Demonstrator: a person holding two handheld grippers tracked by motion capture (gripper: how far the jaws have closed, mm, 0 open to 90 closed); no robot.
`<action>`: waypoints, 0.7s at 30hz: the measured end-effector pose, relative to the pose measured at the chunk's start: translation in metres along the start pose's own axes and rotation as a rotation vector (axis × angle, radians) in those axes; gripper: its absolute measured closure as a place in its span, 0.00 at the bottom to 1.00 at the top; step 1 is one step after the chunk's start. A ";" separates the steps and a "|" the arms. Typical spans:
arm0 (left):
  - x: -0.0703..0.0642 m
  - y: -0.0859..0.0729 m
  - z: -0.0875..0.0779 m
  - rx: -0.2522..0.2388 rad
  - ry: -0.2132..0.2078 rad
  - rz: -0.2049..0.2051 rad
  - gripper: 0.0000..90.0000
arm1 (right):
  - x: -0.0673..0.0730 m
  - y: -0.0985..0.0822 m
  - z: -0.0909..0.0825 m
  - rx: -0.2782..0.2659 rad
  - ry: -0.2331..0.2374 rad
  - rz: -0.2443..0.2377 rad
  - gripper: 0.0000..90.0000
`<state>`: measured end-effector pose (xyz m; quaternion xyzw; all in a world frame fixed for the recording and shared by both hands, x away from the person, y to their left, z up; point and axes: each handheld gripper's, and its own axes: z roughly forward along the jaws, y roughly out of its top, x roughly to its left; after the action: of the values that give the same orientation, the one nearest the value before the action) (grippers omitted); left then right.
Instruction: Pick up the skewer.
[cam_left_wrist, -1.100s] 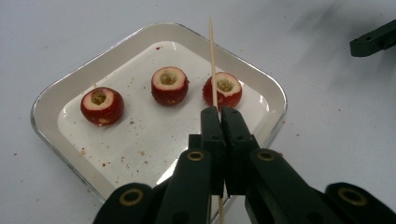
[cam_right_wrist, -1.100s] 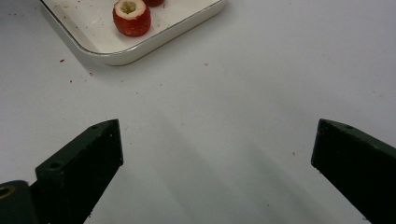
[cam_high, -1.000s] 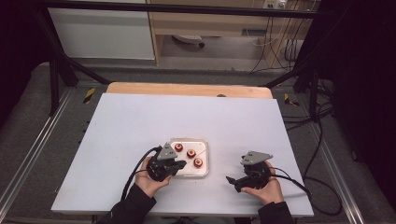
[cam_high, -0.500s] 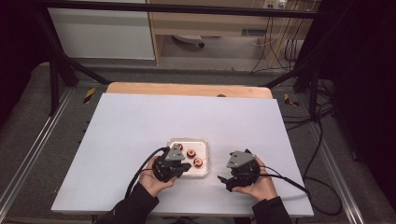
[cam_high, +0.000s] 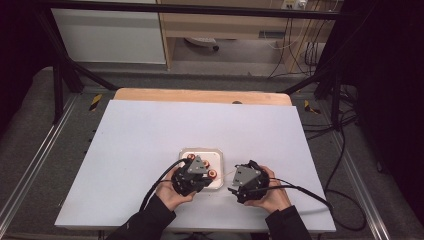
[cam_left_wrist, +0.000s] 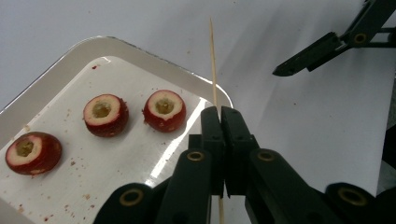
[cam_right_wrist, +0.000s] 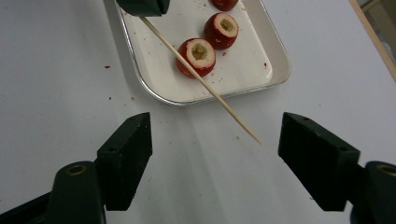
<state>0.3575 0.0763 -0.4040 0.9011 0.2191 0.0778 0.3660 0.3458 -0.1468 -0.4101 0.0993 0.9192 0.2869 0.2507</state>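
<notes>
My left gripper is shut on a thin wooden skewer that sticks out past its jaws. It hovers at the near right corner of a white tray holding three red cored fruit pieces. In the high view, the left gripper faces my right gripper across a small gap. The right gripper is open; its jaws have just been closing. The skewer points its tip toward the gap between them without touching either pad. Fruit pieces lie on the tray beyond it.
The tray sits near the front middle of a white tabletop. A wooden strip runs along the far edge. Black cables trail from both grippers toward the front and right. Small red crumbs dot the tray.
Both hands have drawn toward each other: the left gripper moved right with the skewer and the right gripper moved left. The right gripper's jaws stand narrower than before.
</notes>
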 end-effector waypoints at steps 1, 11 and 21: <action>-0.001 0.001 0.001 0.004 -0.003 0.003 0.98 | 0.001 0.000 0.000 0.005 0.001 -0.016 0.31; -0.010 0.010 0.009 0.029 -0.026 0.040 0.98 | 0.006 -0.002 0.003 0.007 0.001 -0.179 0.49; -0.021 0.020 0.017 0.037 -0.053 0.067 0.98 | 0.012 -0.005 0.005 0.028 0.028 -0.288 0.69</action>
<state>0.3507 0.0431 -0.4019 0.9164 0.1802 0.0622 0.3519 0.3378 -0.1444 -0.4210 -0.0339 0.9314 0.2364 0.2748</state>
